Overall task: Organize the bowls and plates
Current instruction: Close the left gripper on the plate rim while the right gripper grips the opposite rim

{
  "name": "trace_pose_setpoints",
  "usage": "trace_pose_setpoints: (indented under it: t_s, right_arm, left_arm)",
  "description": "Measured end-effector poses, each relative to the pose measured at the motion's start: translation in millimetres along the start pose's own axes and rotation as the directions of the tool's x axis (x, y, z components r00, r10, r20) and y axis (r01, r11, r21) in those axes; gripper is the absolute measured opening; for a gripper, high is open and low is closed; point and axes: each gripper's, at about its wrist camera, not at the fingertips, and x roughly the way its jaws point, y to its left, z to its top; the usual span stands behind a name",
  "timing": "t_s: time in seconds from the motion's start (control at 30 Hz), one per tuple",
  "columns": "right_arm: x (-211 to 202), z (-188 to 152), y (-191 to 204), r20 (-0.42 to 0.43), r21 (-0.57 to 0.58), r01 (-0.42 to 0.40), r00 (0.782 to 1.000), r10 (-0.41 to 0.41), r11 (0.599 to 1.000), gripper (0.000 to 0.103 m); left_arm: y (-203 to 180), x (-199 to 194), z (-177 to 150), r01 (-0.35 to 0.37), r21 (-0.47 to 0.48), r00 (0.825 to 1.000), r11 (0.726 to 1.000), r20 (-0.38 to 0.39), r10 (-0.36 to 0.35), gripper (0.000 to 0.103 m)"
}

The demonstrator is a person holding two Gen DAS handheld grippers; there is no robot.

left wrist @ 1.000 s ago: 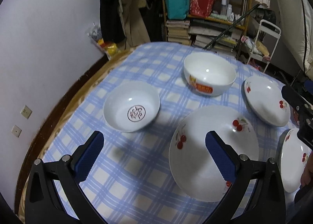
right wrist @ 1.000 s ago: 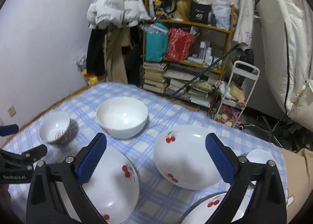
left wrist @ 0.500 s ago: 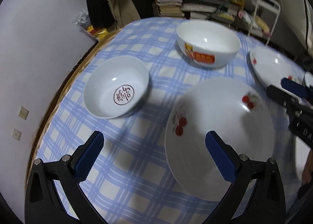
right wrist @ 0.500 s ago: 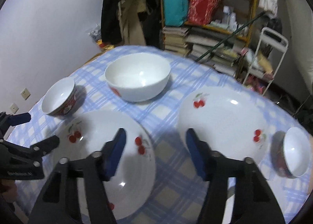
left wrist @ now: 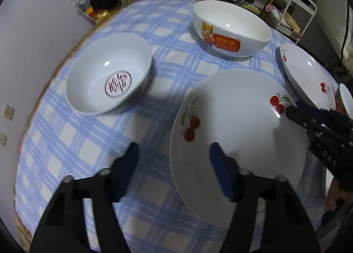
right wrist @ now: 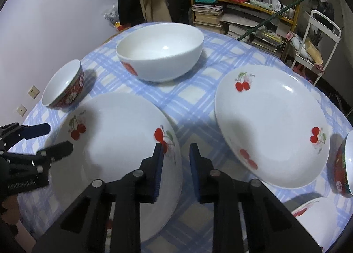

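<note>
A large white cherry plate (left wrist: pixel 238 125) (right wrist: pixel 114 142) lies on the blue-checked table (left wrist: pixel 66 142). My left gripper (left wrist: pixel 174 164) straddles its left rim, one finger over the plate and one over the cloth. Its jaws are closing, with a gap still showing at the rim. My right gripper (right wrist: pixel 176 160) straddles the plate's right rim, jaws narrow and closing, the pads not visibly pressing. The right gripper (left wrist: pixel 295 109) also shows at the rim in the left wrist view. A second cherry plate (right wrist: pixel 271 125) lies to the right.
A big white bowl (right wrist: pixel 161 54) with an orange label stands behind the plates. A small red-sided bowl (right wrist: pixel 64 89) sits at the left, another (right wrist: pixel 344 164) at the right edge. A third cherry plate (right wrist: pixel 315 215) is at the near right. Shelves and a cart stand beyond the table.
Both grippers have come down and tilted toward the large cherry plate. Their jaws went from wide to partly closed, the right much narrower, each now straddling a rim.
</note>
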Motion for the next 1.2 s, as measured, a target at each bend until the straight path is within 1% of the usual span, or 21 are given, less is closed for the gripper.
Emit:
trace_pose_setpoints:
  t_s: [0.03, 0.07, 0.1, 0.13, 0.2, 0.23, 0.3, 0.33, 0.43, 0.53, 0.63, 0.67, 0.73, 0.8, 1.03, 1.17, 1.2]
  right_arm:
    - [0.5, -0.6, 1.6, -0.001, -0.009, 0.005, 1.0, -0.005, 1.0, 0.022]
    - [1.2, -1.1, 2.8, -0.003, -0.016, 0.004, 1.0, -0.004, 1.0, 0.019]
    - [1.9, -1.6, 3.4, -0.005, -0.018, 0.001, 1.0, -0.002, 1.0, 0.017]
    - [2.5, -2.4, 2.8, -0.008, -0.018, -0.002, 1.0, 0.002, 1.0, 0.016]
    - [6.1, -5.2, 1.3, -0.024, -0.007, -0.005, 1.0, 0.005, 1.0, 0.015]
    - [6.3, -6.0, -1.5, -0.027, 0.019, -0.019, 0.999, 0.019, 1.0, 0.015]
    - [6.6, -6.8, -5.5, -0.038, 0.051, -0.041, 0.998, 0.043, 0.998, 0.015]
    - [7.0, -7.1, -6.4, -0.041, 0.058, -0.047, 0.998, 0.05, 0.997, 0.015]
    - [9.0, -7.9, -7.7, -0.041, 0.064, -0.051, 0.998, 0.054, 0.997, 0.015]
    - [9.5, -7.3, -4.2, -0.042, 0.05, -0.034, 0.998, 0.036, 0.998, 0.015]
    - [9.9, -7.3, -5.8, -0.043, 0.058, -0.039, 0.998, 0.042, 0.998, 0.015]
    - [9.6, -7.2, -6.8, -0.045, 0.06, -0.043, 0.998, 0.045, 0.997, 0.015]
    - [9.9, -6.5, -6.4, -0.051, 0.055, -0.042, 0.998, 0.045, 0.998, 0.015]
    - [9.8, -4.9, -5.6, -0.061, 0.038, -0.044, 0.997, 0.047, 0.998, 0.015]
    - [10.0, -5.6, -5.7, -0.061, 0.035, -0.049, 0.997, 0.051, 0.998, 0.015]
    - [5.0, -7.4, -6.7, -0.067, 0.071, -0.064, 0.995, 0.069, 0.995, 0.014]
    - [1.7, -8.9, -5.6, -0.068, 0.072, -0.061, 0.995, 0.066, 0.995, 0.014]
  left_arm:
    - [1.4, 2.3, -0.2, 0.014, -0.013, 1.0, 1.0, -0.01, -0.014, 0.048]
    - [2.4, 4.8, -0.3, 0.026, -0.027, 0.999, 0.999, -0.019, -0.027, 0.041]
    - [3.8, 6.9, -0.3, 0.04, -0.038, 0.999, 0.998, -0.023, -0.041, 0.035]
    - [4.6, 8.8, -0.3, 0.045, -0.042, 0.999, 0.998, -0.024, -0.046, 0.033]
    - [4.7, 12.0, 0.7, 0.033, -0.033, 0.999, 0.999, -0.021, -0.033, 0.031]
    - [5.1, 13.3, 1.8, 0.035, -0.029, 0.999, 0.999, -0.021, -0.035, 0.03]
    - [5.7, 13.9, 3.7, 0.069, -0.035, 0.997, 0.997, -0.03, -0.07, 0.019]
    - [4.9, 15.2, 4.0, 0.088, -0.028, 0.995, 0.996, -0.048, -0.089, 0.018]
    - [1.7, 16.6, 2.9, 0.073, -0.001, 0.996, 0.997, -0.055, -0.073, 0.02]
    - [3.0, 16.5, 3.6, 0.085, -0.016, 0.995, 0.996, -0.06, -0.085, 0.02]
    - [5.4, 18.5, 4.7, 0.098, -0.017, 0.993, 0.995, -0.06, -0.099, 0.02]
    - [5.2, 19.3, 4.9, 0.099, -0.006, 0.993, 0.995, -0.063, -0.1, 0.022]
    - [2.2, 23.0, 6.2, 0.102, 0.045, 0.992, 0.994, -0.084, -0.098, 0.027]
    - [-0.2, 23.1, 4.7, 0.091, 0.061, 0.994, 0.994, -0.073, -0.087, 0.028]
    - [4.7, 19.1, 2.3, 0.116, 0.034, 0.991, 0.993, -0.07, -0.114, 0.024]
    - [11.2, 11.5, -0.9, 0.142, -0.006, 0.987, 0.99, -0.072, -0.142, 0.022]
    - [10.6, 7.3, -3.0, 0.144, 0.003, 0.987, 0.99, -0.068, -0.144, 0.023]
